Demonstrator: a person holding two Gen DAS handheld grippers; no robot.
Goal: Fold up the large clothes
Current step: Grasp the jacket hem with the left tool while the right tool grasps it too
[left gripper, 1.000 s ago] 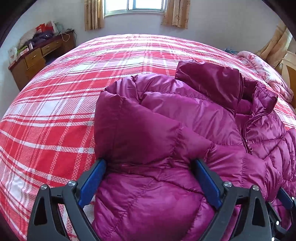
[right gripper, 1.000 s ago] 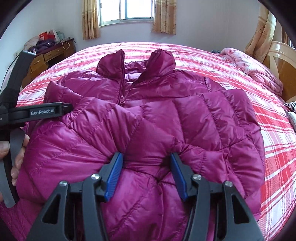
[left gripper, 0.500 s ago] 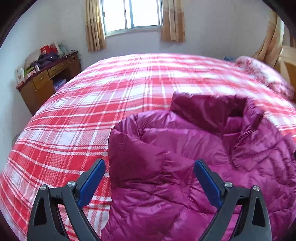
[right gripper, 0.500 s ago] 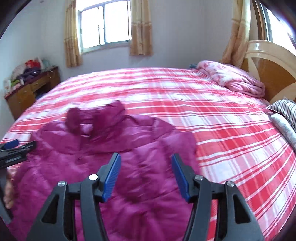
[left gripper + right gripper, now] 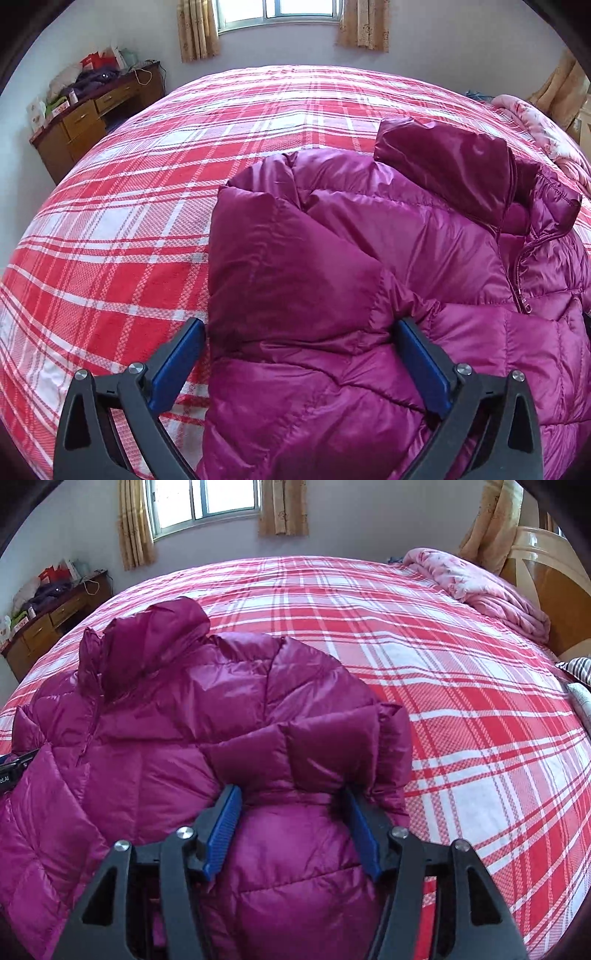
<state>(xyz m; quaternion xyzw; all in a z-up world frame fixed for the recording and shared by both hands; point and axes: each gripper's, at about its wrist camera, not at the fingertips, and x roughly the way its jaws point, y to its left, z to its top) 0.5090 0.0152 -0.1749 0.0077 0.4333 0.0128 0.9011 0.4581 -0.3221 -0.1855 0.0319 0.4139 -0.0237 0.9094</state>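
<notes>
Left gripper (image 5: pixel 300 345), bottom of frame: jaws opening, spread wide, a folded sleeve of the magenta down jacket (image 5: pixel 369 258) lying between the blue pads, left pad clear of the fabric. Right gripper (image 5: pixel 291 814), bottom centre: jaws part-open, pads set against a puffed fold of the jacket; firm clamping cannot be confirmed. Jacket lies on the red plaid bedspread (image 5: pixel 461 701). Beyond, wooden desk (image 5: pixel 85 122) at upper left, window (image 5: pixel 203 502) at top
</notes>
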